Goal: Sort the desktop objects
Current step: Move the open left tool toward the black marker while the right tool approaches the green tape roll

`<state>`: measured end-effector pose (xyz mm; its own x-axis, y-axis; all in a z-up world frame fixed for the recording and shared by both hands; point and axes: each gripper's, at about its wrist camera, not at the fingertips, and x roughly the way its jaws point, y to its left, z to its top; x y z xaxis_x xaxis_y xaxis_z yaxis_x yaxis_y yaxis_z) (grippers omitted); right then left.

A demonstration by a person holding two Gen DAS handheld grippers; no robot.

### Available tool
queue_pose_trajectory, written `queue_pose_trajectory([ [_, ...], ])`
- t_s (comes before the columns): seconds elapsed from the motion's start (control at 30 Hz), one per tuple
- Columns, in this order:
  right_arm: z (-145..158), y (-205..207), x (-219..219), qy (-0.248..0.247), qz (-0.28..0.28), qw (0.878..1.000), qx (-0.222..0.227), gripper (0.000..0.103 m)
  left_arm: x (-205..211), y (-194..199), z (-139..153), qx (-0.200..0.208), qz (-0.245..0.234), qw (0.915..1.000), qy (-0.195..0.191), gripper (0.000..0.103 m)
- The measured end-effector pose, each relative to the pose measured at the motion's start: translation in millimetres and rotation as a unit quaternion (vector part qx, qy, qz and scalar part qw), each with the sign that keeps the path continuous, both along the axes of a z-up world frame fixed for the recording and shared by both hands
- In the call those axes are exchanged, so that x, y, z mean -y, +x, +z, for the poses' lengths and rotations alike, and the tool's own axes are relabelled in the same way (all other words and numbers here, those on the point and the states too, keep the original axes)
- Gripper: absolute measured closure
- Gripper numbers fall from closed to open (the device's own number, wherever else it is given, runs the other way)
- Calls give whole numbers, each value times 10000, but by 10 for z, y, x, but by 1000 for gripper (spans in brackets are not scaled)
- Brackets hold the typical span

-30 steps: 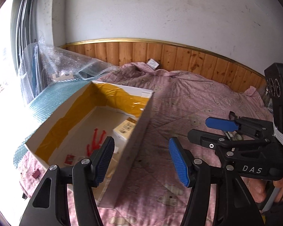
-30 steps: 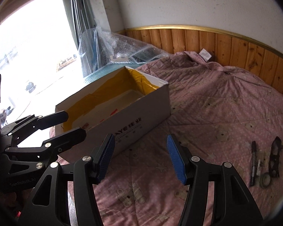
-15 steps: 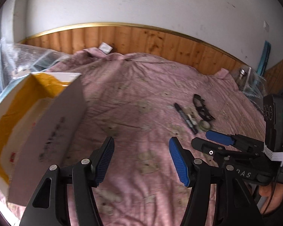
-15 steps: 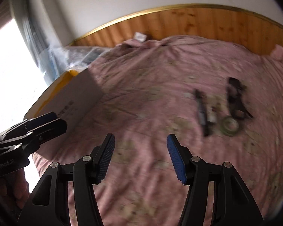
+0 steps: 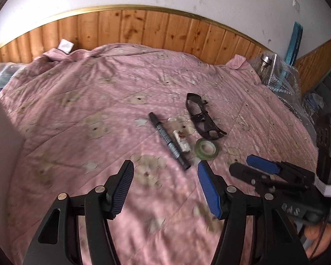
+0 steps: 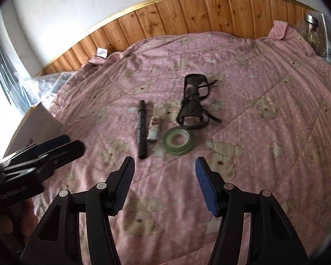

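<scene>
Both the left gripper (image 5: 165,187) and the right gripper (image 6: 164,185) hover side by side, jaws spread wide, empty.

Daylight from left, motion blur, fisheye

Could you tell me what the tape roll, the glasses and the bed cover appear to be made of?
Tape roll: translucent greenish plastic film, glossy, and the quilt shows through its hole. Glasses: probably dark moulded plastic, slightly shiny, with thin folded arms. Bed cover: soft matte pink fabric, likely cotton, with stitched quilting lines, wrinkles and printed bears.
</scene>
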<state>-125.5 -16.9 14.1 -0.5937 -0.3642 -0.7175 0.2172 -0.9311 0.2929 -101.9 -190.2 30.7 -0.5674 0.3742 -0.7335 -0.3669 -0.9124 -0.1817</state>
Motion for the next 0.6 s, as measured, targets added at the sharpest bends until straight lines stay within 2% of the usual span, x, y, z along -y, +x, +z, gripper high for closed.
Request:
queue_pose_trajectory([
  [0.3,-158,-216,71,141,93,9998,72,45,-245,-369,-295,283,-80,9996,2,42],
  [0.6,-299,-398,212,410,243,9988,113,46,-220,-650,-366,292,35,9995,83,42],
])
